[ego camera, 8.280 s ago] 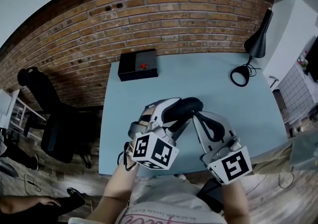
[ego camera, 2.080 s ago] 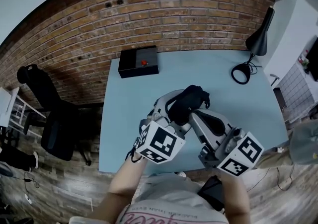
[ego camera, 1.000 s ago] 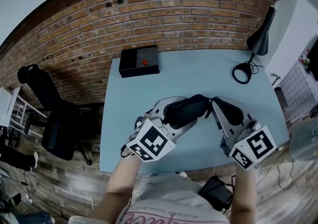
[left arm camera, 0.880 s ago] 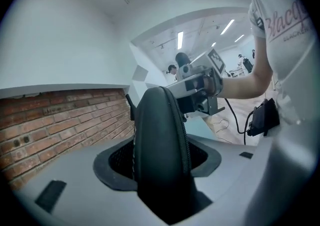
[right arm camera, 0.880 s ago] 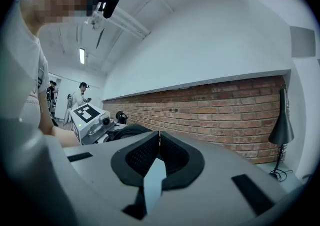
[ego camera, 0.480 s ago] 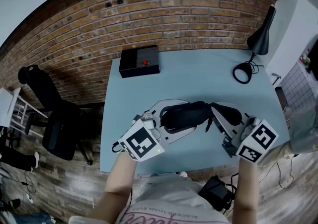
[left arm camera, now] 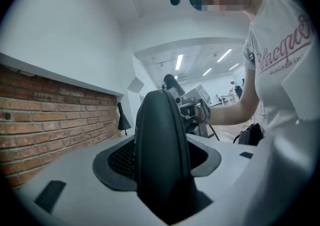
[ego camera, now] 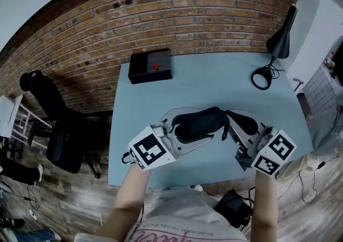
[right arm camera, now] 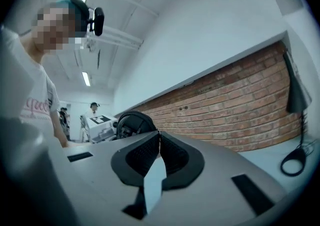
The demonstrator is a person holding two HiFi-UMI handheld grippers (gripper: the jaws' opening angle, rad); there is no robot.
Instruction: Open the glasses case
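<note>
The black zipped glasses case (ego camera: 201,122) hangs above the blue table (ego camera: 214,82), lying left to right. My left gripper (ego camera: 186,129) is shut on its left half, one white jaw on each side. In the left gripper view the case (left arm camera: 160,140) fills the gap of that gripper (left arm camera: 162,156), its zipper edge facing the camera. My right gripper (ego camera: 229,121) points left at the case's right end, where a small black loop (ego camera: 225,132) dangles. In the right gripper view that gripper (right arm camera: 159,137) is shut. Nothing shows between its pads, and the case (right arm camera: 131,122) sits just beyond the tips.
A black box with a red button (ego camera: 150,66) stands at the table's far left. A black desk lamp (ego camera: 276,48) stands at the far right, by the brick wall (ego camera: 161,15). An office chair (ego camera: 53,128) is on the floor to the left, and a black bag (ego camera: 233,206) lies near my feet.
The case has turned from tilted to nearly level as my left hand rolled and drew back to the left. The right gripper stayed shut at the case's right end.
</note>
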